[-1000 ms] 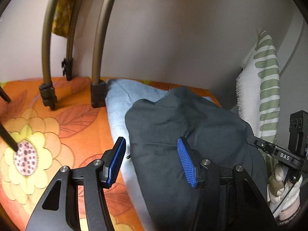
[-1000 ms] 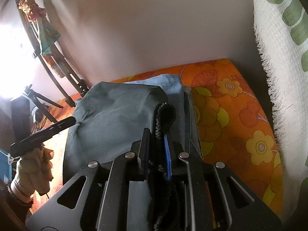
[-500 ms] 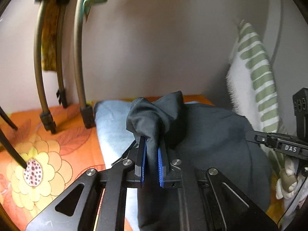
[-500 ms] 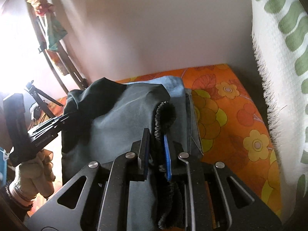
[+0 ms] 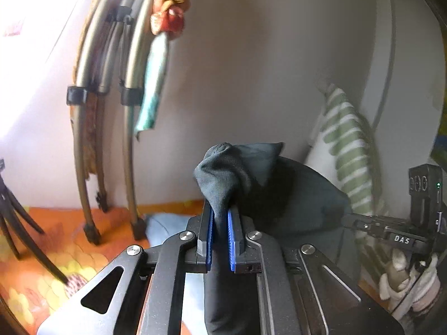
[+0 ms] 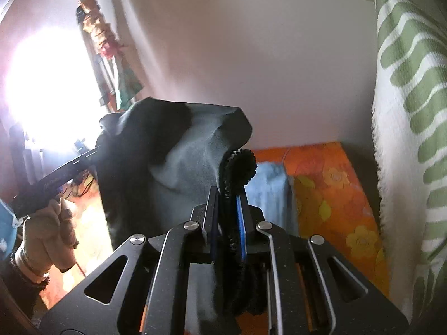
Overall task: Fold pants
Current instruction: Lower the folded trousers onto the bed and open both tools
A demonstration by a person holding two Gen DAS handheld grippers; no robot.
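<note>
Legible text: white letters "DAS" on the black body of the right gripper (image 5: pixel 402 238), seen at the right edge of the left wrist view. Lettering on the left gripper's (image 6: pixel 60 177) body in the right wrist view is too blurred to read.

Left gripper (image 5: pixel 220 240): jaws nearly closed, blue pads pinching a bunched fold of the dark teal-grey fabric pants (image 5: pixel 232 176). Cloth rises above the fingertips in a crumpled peak.

Right gripper (image 6: pixel 227 223): jaws narrow, clamped on the pants' (image 6: pixel 181 153) black ruffled elastic waistband (image 6: pixel 240 164), which curls over the fingertips.

Pants position: held up off the orange flower-print bedsheet (image 6: pixel 327 189), stretched between the two grippers. A light blue cloth (image 6: pixel 266 184) lies on the sheet below. A white towel with green stripes (image 6: pixel 405 111) hangs at right.
</note>
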